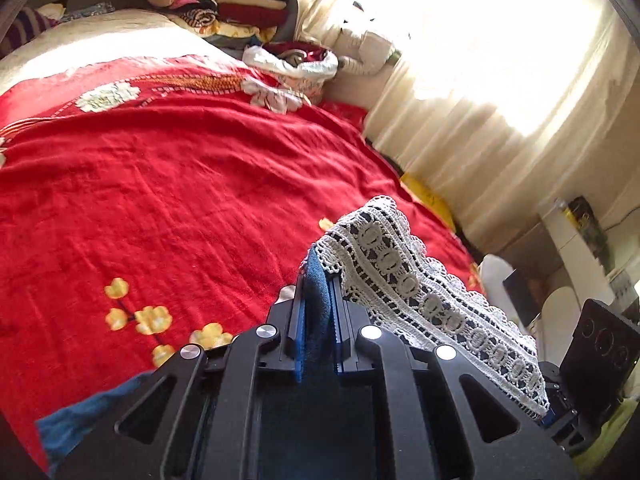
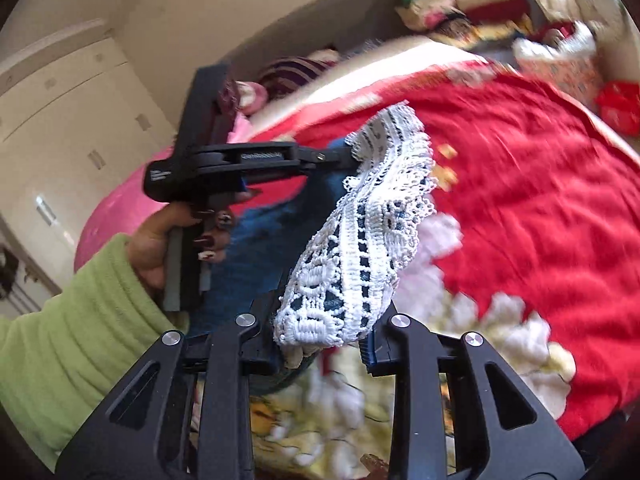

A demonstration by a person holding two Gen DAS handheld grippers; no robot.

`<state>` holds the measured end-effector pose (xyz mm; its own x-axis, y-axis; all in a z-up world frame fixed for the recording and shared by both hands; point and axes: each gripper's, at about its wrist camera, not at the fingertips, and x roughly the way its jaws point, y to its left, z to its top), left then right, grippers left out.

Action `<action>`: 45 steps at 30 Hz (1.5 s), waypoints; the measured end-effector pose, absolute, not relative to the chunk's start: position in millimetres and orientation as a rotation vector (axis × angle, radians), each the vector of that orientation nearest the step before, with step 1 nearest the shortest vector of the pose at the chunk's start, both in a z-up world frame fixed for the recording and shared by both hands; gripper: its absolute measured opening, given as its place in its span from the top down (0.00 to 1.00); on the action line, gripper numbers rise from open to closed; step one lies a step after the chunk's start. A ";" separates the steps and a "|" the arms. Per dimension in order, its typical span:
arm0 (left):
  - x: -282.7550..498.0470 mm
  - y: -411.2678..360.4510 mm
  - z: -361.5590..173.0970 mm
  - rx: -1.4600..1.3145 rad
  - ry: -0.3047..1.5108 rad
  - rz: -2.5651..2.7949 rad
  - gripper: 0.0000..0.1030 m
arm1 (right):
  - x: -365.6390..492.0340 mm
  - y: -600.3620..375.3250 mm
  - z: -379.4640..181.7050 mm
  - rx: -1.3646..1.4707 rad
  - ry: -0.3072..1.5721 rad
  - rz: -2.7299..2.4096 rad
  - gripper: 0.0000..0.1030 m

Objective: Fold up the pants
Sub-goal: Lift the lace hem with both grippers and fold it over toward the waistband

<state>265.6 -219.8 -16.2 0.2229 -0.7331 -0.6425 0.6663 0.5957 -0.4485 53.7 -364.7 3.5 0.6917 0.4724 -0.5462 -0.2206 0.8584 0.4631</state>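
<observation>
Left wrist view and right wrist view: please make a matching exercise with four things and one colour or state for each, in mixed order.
Things:
1. bed blanket
2. lace trim
3. sleeve
4. left gripper

Colour or state:
A. light green
B. shut on the blue pants
C. red with yellow flowers
D. white, openwork

Pairs: 1-C, 2-D, 3-A, 4-B

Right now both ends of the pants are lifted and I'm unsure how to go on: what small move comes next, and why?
Probably lower both together onto the red blanket: the left hand-held gripper and right hand-held gripper each pinch the lace-trimmed pants, which hang unsupported above it.
</observation>
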 end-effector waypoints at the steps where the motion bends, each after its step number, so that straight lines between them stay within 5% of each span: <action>1: 264.0 -211.4 -10.4 -0.093 0.922 -0.966 0.91 | 53.0 -356.6 11.3 0.354 0.693 0.419 0.79; 8: 260.0 -153.6 0.8 -0.146 0.898 -0.889 0.91 | 63.4 -294.2 31.0 0.220 0.692 0.552 0.79; 15: 248.2 -83.3 -28.1 -0.120 0.951 -0.662 0.87 | 69.9 -207.9 -7.7 -0.036 0.778 0.589 0.79; 25: 221.0 27.9 -37.4 -0.465 0.864 -0.541 0.58 | 46.1 -171.2 -29.4 -0.302 0.764 0.530 0.72; 29: 213.4 15.7 -33.2 -0.400 0.854 -0.530 0.51 | 46.0 -183.0 -22.4 -0.209 0.751 0.483 0.50; 33: 205.3 11.2 -30.0 -0.358 0.847 -0.528 0.39 | 54.6 -193.2 -14.3 -0.096 0.731 0.468 0.47; 34: 203.0 9.2 -28.3 -0.347 0.847 -0.531 0.39 | 58.4 -192.1 -14.4 -0.088 0.736 0.468 0.47; 36: 200.2 5.2 -22.5 -0.339 0.844 -0.542 0.36 | 60.4 -183.8 -15.9 -0.105 0.747 0.485 0.80; 45: 208.9 18.6 -7.6 -0.480 0.873 -0.615 0.23 | 38.8 -126.1 -24.4 -0.455 0.701 0.569 0.81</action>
<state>208.9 18.6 -7.6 0.4924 -0.6705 -0.5550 0.2972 0.7288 -0.6168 38.8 -126.1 -24.4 0.6258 0.3307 -0.7065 -0.6236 0.7561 -0.1985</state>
